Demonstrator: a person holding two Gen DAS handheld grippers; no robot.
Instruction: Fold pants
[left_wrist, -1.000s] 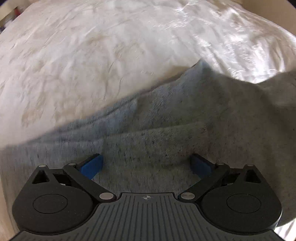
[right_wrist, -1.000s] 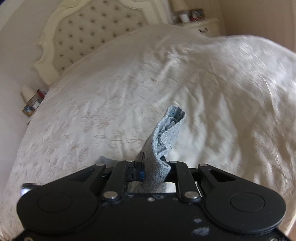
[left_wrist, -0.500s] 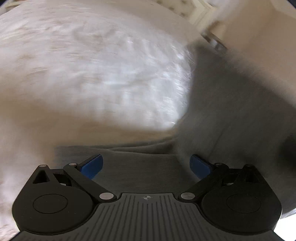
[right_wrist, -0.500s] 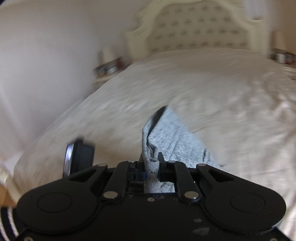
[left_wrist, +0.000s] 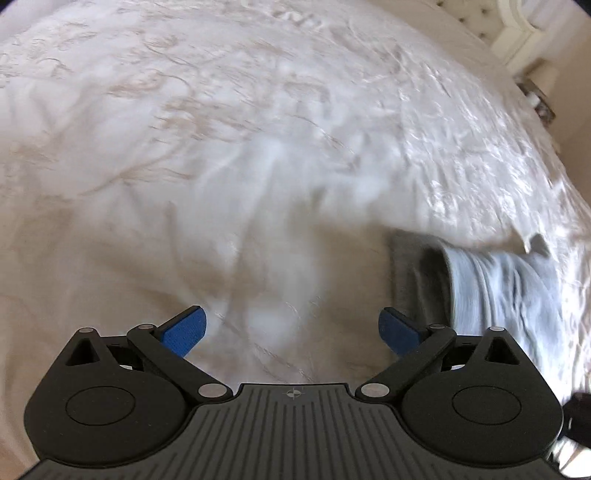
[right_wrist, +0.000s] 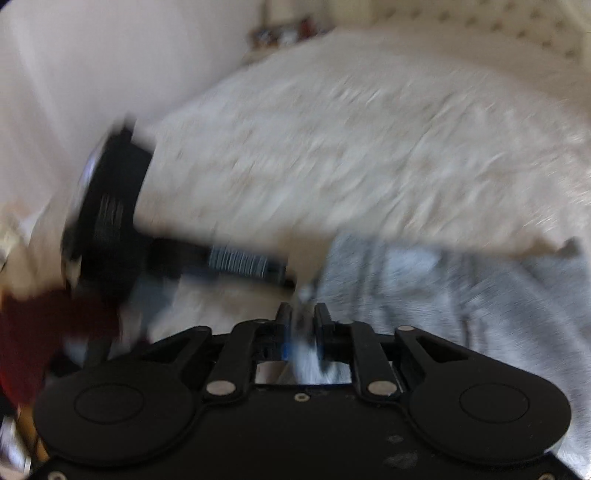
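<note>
The grey pants (left_wrist: 495, 291) lie bunched on the white bedspread (left_wrist: 258, 147), to the right of my left gripper. My left gripper (left_wrist: 291, 328) is open and empty, with only bedspread between its blue pads (left_wrist: 184, 326). In the right wrist view my right gripper (right_wrist: 303, 317) is shut on a fold of the grey pants (right_wrist: 461, 295), which spread out to the right over the bed. The left gripper (right_wrist: 110, 221) shows as a blurred black shape at the left of that view.
A tufted cream headboard (right_wrist: 498, 26) stands at the far end of the bed. A nightstand with small items (right_wrist: 284, 29) is beside it. A dark red sleeve (right_wrist: 44, 325) is at the lower left of the right wrist view. Both views are blurred.
My left gripper has swung off the pants and now hangs over bare bedspread. My right gripper, still holding the fabric, has turned and dropped lower, with the pants now spread to its right.
</note>
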